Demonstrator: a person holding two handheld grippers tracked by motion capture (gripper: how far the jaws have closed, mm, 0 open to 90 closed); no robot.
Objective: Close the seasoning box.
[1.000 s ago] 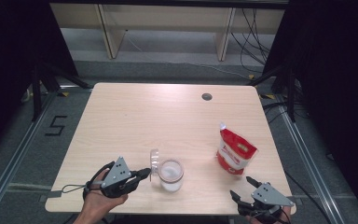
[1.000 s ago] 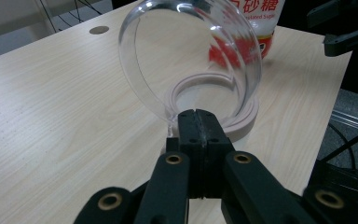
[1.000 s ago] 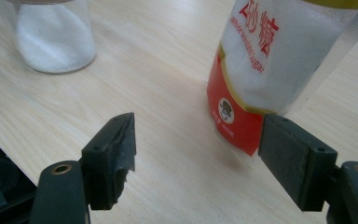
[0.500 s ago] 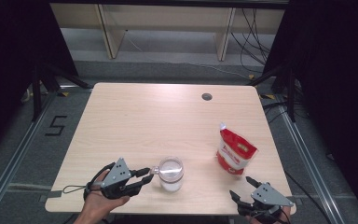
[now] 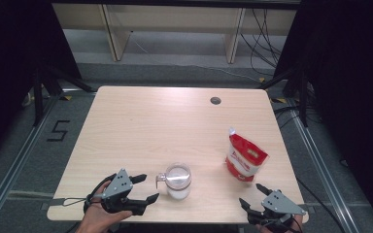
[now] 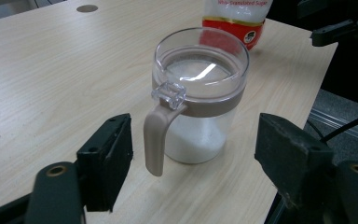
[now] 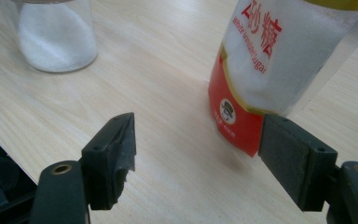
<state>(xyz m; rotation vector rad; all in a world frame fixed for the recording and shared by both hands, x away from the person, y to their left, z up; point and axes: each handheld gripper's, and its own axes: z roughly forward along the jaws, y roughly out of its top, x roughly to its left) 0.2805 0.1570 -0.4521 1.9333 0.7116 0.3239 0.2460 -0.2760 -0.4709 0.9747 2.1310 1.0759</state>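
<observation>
Near the tabletop's (image 5: 126, 126) front edge, the lidded clear plastic sugar jar (image 5: 178, 180) with its taupe handle is seen standing free; the left tool (image 5: 143, 188) has just been opening, nothing gripped. The right tool (image 5: 252, 195) is held open by the red-and-white sugar pouch (image 5: 244, 158), untouched.

Light wood table (image 5: 141, 126) with a round grommet hole (image 5: 215, 100) sits on grey floor (image 5: 24, 165) taped with a black "5" (image 5: 59, 130), pale shelving unit (image 5: 175, 24) behind, loose cables (image 5: 260, 34) right, black curtains (image 5: 9, 58) both sides.
</observation>
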